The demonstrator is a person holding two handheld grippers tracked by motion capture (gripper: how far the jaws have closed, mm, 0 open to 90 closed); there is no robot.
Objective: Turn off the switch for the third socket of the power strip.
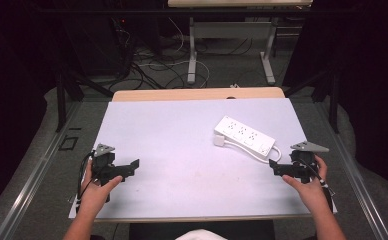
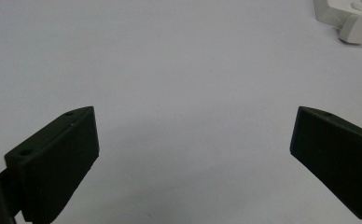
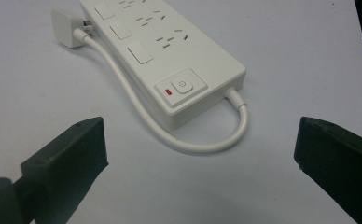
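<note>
A white power strip (image 1: 244,136) lies slantwise on the right half of the white table top (image 1: 182,150). Its short white cable (image 3: 170,135) loops along one side to a white plug (image 3: 67,28) resting by the far end. The strip's power button (image 3: 181,86) faces my right gripper (image 3: 200,149), which hovers open just short of the cable loop. In the high view that right gripper (image 1: 277,170) sits at the right edge. My left gripper (image 1: 132,167) is held near the left front, open over bare table (image 2: 193,135), with the plug (image 2: 358,28) far off.
The table's wooden far edge (image 1: 197,93) shows beyond the white sheet. Behind it are a desk frame (image 1: 229,45) and loose cables (image 1: 152,67) on the floor. Dark curtains close both sides.
</note>
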